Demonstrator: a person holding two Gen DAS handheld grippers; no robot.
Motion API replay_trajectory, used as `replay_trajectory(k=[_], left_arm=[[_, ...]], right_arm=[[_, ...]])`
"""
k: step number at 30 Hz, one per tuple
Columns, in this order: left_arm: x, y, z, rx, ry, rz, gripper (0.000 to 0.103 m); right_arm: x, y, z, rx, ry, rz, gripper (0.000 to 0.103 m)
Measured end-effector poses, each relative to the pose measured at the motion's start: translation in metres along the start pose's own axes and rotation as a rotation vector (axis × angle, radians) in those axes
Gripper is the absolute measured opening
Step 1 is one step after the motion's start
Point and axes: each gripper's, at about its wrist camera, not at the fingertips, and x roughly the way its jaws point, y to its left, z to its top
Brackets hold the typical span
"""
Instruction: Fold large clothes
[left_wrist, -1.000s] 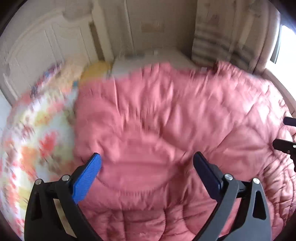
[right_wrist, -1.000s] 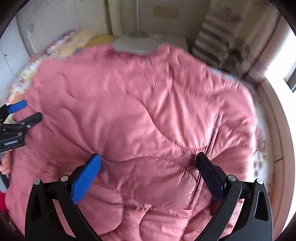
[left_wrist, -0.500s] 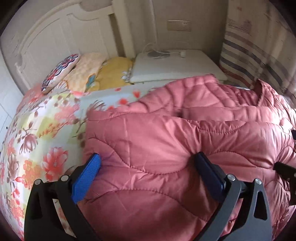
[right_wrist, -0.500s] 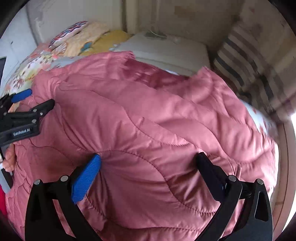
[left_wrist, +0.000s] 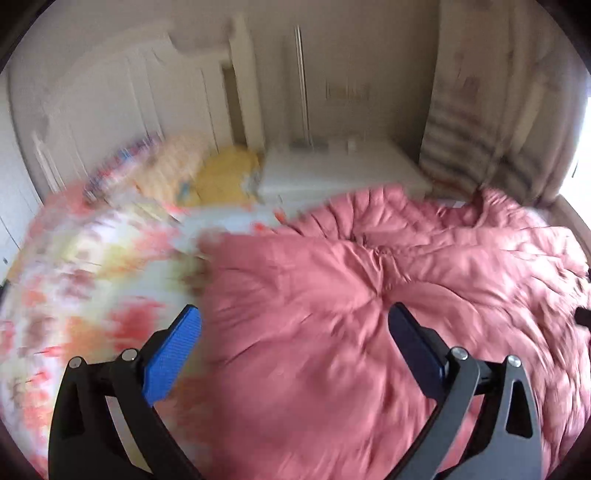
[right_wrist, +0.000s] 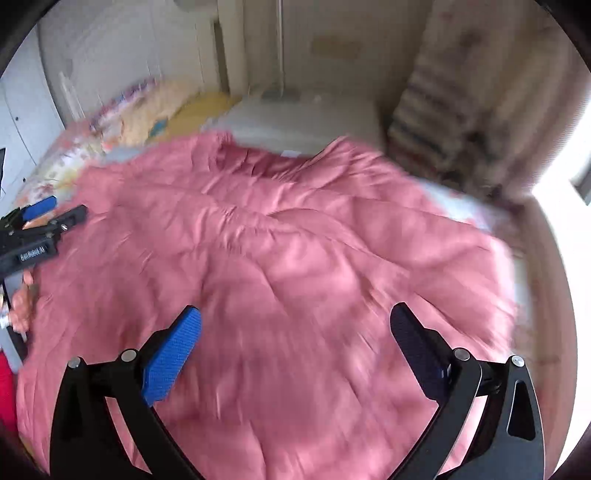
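While both wrist views are smeared by motion blur, the main layout reads clearly enough: a large pink quilted garment (left_wrist: 388, 295) lies spread over a bed with a floral sheet (left_wrist: 85, 280). Left gripper (left_wrist: 293, 332): jaws wide apart, nothing between the pads; the pink fabric fills the gap between them and runs out past the right-hand jaw, while the left-hand jaw's blue pad sits over the boundary where the garment's edge meets the floral sheet. Contact between pads and fabric cannot be determined. Ahead of the jaws, the far part of the garment is bunched into folds and ridges; beyond that, a white low cabinet (left_wrist: 340, 170). Ahead and to the left of the jaws, pillows (left_wrist: 192, 173), one yellow, against a white headboard (left_wrist: 122, 107). Ahead and to the right, a striped curtain (left_wrist: 476, 147). Right gripper (right_wrist: 295, 332): jaws likewise wide apart and empty, with pink fabric spanning the whole gap and extending outward past both jaws. Quilting seams are visible ahead of the jaws. In the right wrist view the left gripper appears far to the left of the jaws, at the garment's left edge, with fingers of a hand (right_wrist: 22, 306) behind it.
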Motion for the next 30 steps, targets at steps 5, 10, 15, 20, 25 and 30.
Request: replay_trajectory(k=[5,10,15,20,25,30], left_arm=[[-0.099,0.030,-0.068,-0.015,-0.065,-0.016,0.101],[-0.178,0.041,-0.166,-0.024,-0.061,-0.029,0.101],[-0.218,0.049,-0.231,-0.094,-0.054,-0.034,0.101],[-0.221,0.067,-0.268,-0.176,0.028,-0.045,0.101],[-0.225,0.066,-0.280,-0.163,0.031,-0.018,0.101],[-0.232,0.062,-0.279,-0.136,0.001,-0.020,0.101]], right_arm=[[-0.105,-0.026,-0.111,0.067,-0.122,0.032,0.098],[-0.147,-0.027,-0.209,0.124,-0.078,0.023,0.098],[-0.177,-0.027,-0.273,0.189,-0.091,-0.025,0.098],[-0.172,-0.049,-0.303,0.267,-0.055,0.000,0.098],[-0.150,-0.067,-0.322,0.376,-0.004,0.115,0.075],[-0.144,-0.067,-0.320,0.402,-0.006,0.135,0.072]])
